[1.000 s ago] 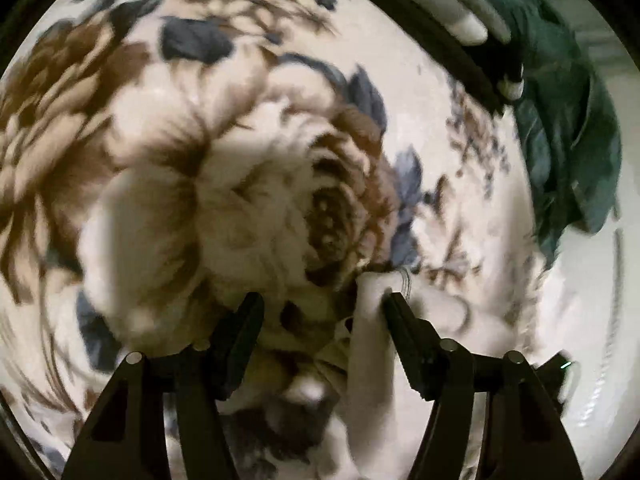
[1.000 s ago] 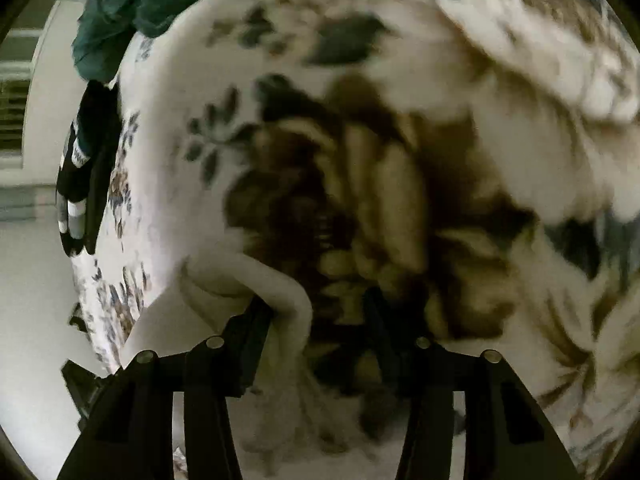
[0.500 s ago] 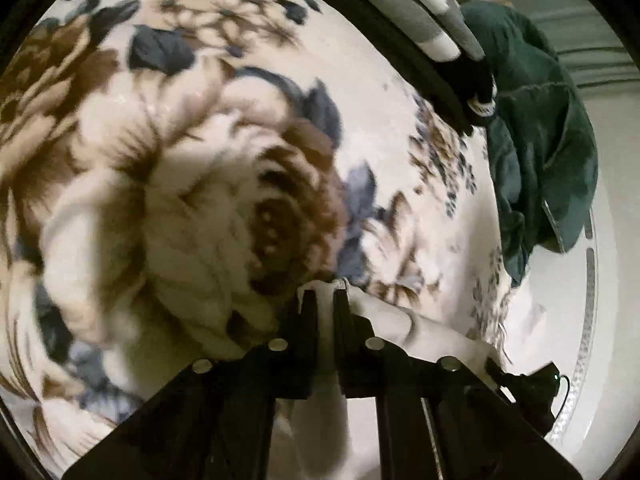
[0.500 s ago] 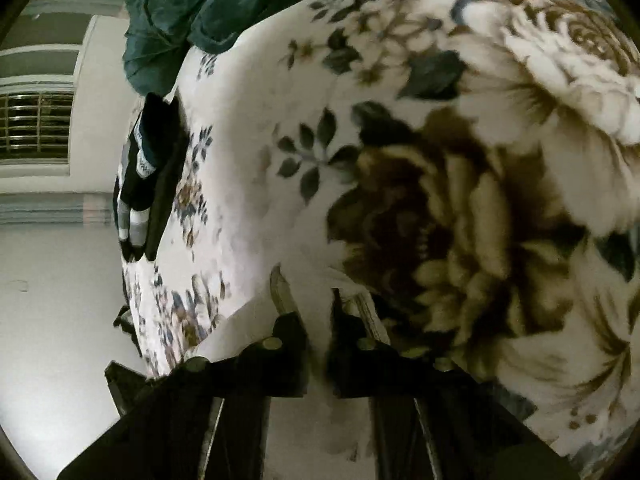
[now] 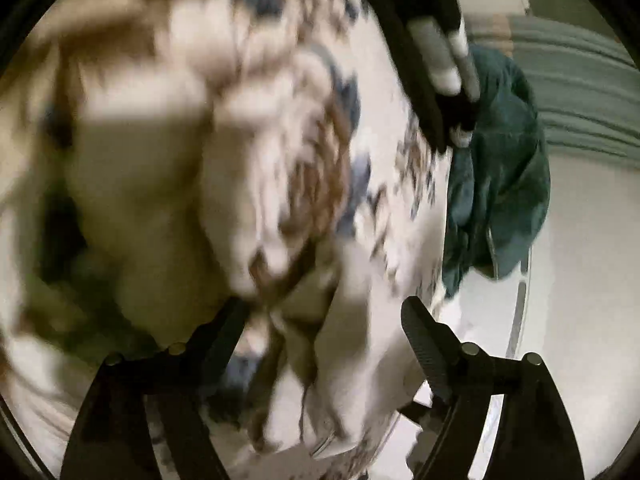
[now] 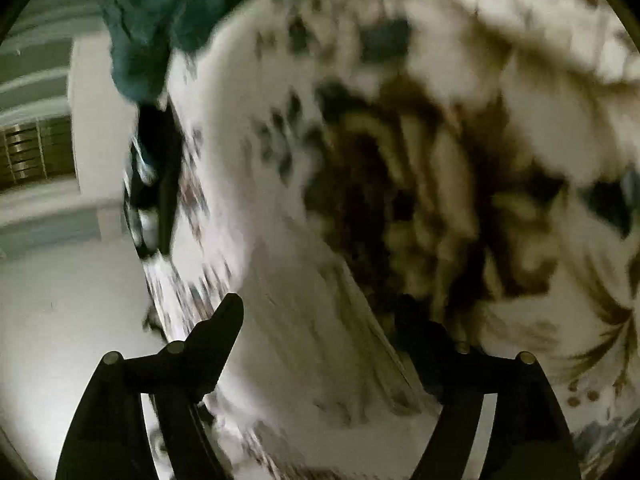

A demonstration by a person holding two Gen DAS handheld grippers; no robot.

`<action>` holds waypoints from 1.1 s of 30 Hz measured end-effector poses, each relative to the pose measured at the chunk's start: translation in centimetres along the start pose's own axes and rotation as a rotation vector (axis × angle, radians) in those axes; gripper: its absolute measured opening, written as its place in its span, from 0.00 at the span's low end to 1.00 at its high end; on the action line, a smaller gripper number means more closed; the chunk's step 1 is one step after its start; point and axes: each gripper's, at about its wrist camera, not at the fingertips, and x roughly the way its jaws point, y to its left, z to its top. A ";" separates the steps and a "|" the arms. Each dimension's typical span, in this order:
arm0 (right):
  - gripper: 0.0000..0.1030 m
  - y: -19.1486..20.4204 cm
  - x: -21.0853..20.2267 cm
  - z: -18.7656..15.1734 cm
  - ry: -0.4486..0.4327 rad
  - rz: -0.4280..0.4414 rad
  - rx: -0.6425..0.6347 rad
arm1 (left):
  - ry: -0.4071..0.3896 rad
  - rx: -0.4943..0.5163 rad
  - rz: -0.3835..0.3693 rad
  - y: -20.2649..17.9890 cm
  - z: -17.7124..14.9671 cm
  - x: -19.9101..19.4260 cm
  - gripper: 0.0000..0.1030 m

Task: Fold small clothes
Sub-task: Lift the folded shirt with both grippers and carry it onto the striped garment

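A small white garment (image 5: 352,360) lies on the flowered blanket (image 5: 180,140), seen blurred between the fingers of my left gripper (image 5: 326,332), which is open and not holding it. In the right wrist view the same white garment (image 6: 304,344) lies flat on the flowered blanket (image 6: 460,200) between the spread fingers of my right gripper (image 6: 324,328), which is open too. Both views are smeared by motion.
A black garment with white stripes (image 5: 432,60) lies near the blanket's edge, with a dark green garment (image 5: 500,168) hanging beside it. Both also show in the right wrist view: striped one (image 6: 154,184), green one (image 6: 160,20). Pale floor (image 6: 60,340) lies beyond the edge.
Both grippers were shut on the white garment half a second ago; now both have opened and let it go. The garment lies on the blanket and the views have shifted.
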 end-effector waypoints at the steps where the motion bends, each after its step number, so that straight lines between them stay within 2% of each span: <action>1: 0.78 -0.6 1.2 0.0 0.046 0.013 0.009 | 0.021 0.009 -0.002 0.0 -0.4 0.7 0.77; 4: 0.77 -0.5 3.4 -0.4 0.097 0.054 -0.016 | 0.079 0.047 0.003 -0.7 -1.9 3.5 0.74; 5: 0.70 0.0 3.9 -0.6 0.100 0.064 -0.039 | 0.066 0.069 0.018 -1.3 -2.3 3.7 0.71; 6: 0.57 0.5 4.3 -0.8 0.108 0.066 -0.051 | 0.056 0.084 0.008 -1.7 -2.6 3.8 0.33; 7: 0.24 1.2 5.0 -1.1 0.121 0.061 -0.066 | 0.054 0.100 0.012 -2.2 -2.8 3.9 0.17; 11: 0.17 3.6 5.0 -1.9 0.062 0.043 -0.093 | 0.006 0.145 0.051 -4.1 -2.6 2.7 0.14; 15: 0.16 7.0 3.3 -2.2 0.020 0.055 -0.117 | -0.007 0.177 0.045 -6.8 -1.9 1.2 0.14; 21: 0.16 16.8 1.9 -1.0 -0.021 0.078 -0.233 | -0.066 0.231 -0.015 -12.7 3.4 -2.4 0.14; 27: 0.16 29.6 2.8 4.7 -0.081 0.148 -0.336 | -0.166 0.313 -0.017 -20.0 13.2 -5.4 0.14; 32: 0.16 40.3 7.8 12.3 -0.121 0.196 -0.423 | -0.254 0.367 0.029 -24.4 24.8 -5.1 0.15; 33: 0.16 41.9 9.0 13.9 -0.130 0.190 -0.433 | -0.259 0.376 0.043 -24.6 26.2 -4.7 0.15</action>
